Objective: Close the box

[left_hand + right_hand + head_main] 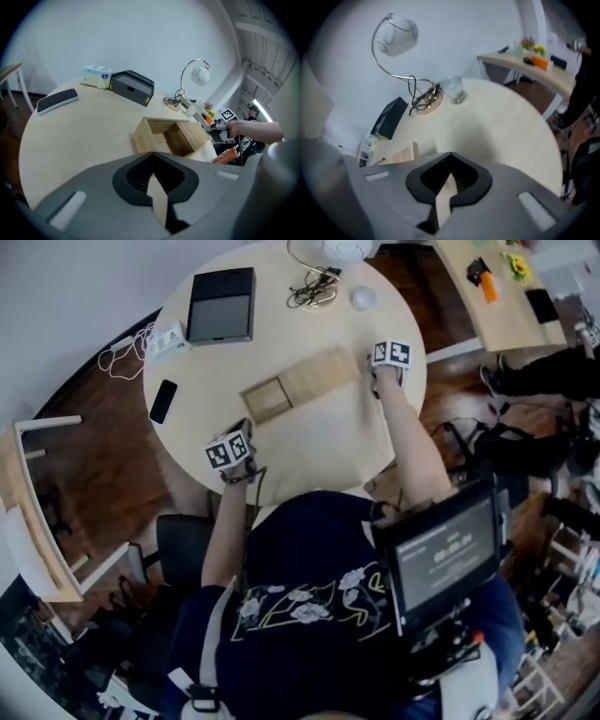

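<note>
An open wooden box [267, 399] sits on the round table [319, 442], its lid [319, 378] folded back flat to the right. In the left gripper view the box [166, 136] lies straight ahead with its hollow showing. My left gripper [242, 430] hovers near the table's front edge, a short way from the box, jaws together on nothing. My right gripper [374, 360] is at the lid's far right end, also shut and empty. The lid's edge [399, 153] shows just left of the right gripper [450, 155]. Whether it touches the lid is unclear.
A black device [221, 304], a tissue pack [167, 337], a phone [162, 400], tangled cables [314, 292], a small glass [363, 298] and a lamp [199, 75] stand around the table's far half. A second table [497, 306] stands at the right, chairs by the near edge.
</note>
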The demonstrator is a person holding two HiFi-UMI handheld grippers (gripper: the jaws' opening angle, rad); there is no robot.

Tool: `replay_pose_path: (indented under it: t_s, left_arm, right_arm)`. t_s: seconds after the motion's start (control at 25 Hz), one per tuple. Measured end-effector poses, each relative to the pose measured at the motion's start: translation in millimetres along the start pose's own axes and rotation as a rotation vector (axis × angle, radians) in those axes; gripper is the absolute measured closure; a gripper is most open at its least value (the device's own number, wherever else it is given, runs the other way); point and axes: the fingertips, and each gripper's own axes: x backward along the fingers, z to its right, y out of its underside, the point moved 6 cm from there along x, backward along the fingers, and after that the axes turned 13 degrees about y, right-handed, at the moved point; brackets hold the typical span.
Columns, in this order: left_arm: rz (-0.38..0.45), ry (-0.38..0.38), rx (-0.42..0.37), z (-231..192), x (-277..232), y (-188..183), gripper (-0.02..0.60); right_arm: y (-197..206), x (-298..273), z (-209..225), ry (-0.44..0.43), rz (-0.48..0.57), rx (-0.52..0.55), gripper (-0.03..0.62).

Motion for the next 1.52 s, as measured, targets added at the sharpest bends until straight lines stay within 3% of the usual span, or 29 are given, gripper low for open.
replay_pose_path:
  t_s: [0.12, 0.16, 0.2, 0.32, 0.4, 0.44, 0.48, 0.56, 0.6, 0.68, 0.8, 0.92, 1.12, 1.4, 1.52]
  left_arm:
    - [-0.032, -0.04, 0.048, -7.3, -7.2, 5.3, 0.58]
    - [-0.033, -0.042, 0.057, -7.1, -8.7, 4.8, 0.58]
    - [-0.03, -0.043, 0.061, -6.2, -9.9, 3.9, 0.58]
    - [0.002, -0.067, 0.073, -12.7, -5.8, 3.2, 0.581]
    - [0.042, -0.049, 0.065, -19.1, 2.5, 3.4, 0.581]
    - [0.075, -0.02, 0.058, -19.5, 10.5, 4.9, 0.581]
    - [0.123, 0.035, 0.058, -16.7, 22.0, 8.1, 0.581]
    - [0.235, 0.239, 0.079, 0.5, 45.9, 18.0, 0.581]
    - [0.266, 0.353, 0.077, 14.9, 53.3, 23.6, 0.58]
    - [0.248, 0.532, 0.009, 51.1, 59.2, 35.5, 0.58]
    - [0.102, 0.661, -0.111, 96.1, 48.7, 56.1, 0.58]
    - [-0.003, 0.668, -0.173, 113.8, 23.8, 69.1, 0.58]
    - [-0.026, 0.664, -0.234, 131.6, 4.3, 66.8, 0.58]
    - [-0.03, 0.685, -0.181, 122.9, 8.2, 76.6, 0.58]
    - [-0.028, 0.668, -0.172, 124.4, 12.8, 84.1, 0.58]
  right_arm:
    - [50.6, -15.6, -42.7, -0.367, -0.287, -0.1, 0.603]
    - [69.5, -11.9, -65.6, -0.457, -0.334, -0.08, 0.603]
    - [83.3, -5.7, -86.0, -0.486, -0.327, -0.025, 0.603]
    - [101.2, 15.3, -122.5, -0.378, -0.087, 0.206, 0.605]
    - [109.5, 37.7, -127.1, -0.387, 0.038, 0.262, 0.603]
    - [115.5, 54.0, -128.3, -0.479, 0.096, 0.24, 0.603]
    - [125.4, 75.3, -132.2, -0.634, 0.151, 0.201, 0.603]
    - [155.1, 121.9, -144.7, -0.957, 0.208, 0.153, 0.603]
    - [172.1, 136.5, -147.5, -1.037, 0.205, 0.177, 0.603]
    - [205.9, 141.2, -145.0, -1.033, 0.166, 0.3, 0.602]
    - [232.4, 135.0, -147.7, -0.962, 0.124, 0.383, 0.602]
    - [234.4, 134.2, -158.5, -1.006, 0.116, 0.325, 0.602]
    - [231.4, 147.3, -177.3, -1.144, 0.11, 0.32, 0.603]
    - [243.1, 147.8, -175.9, -1.148, 0.087, 0.382, 0.603]
    - [248.5, 153.8, -173.9, -1.096, 0.112, 0.452, 0.602]
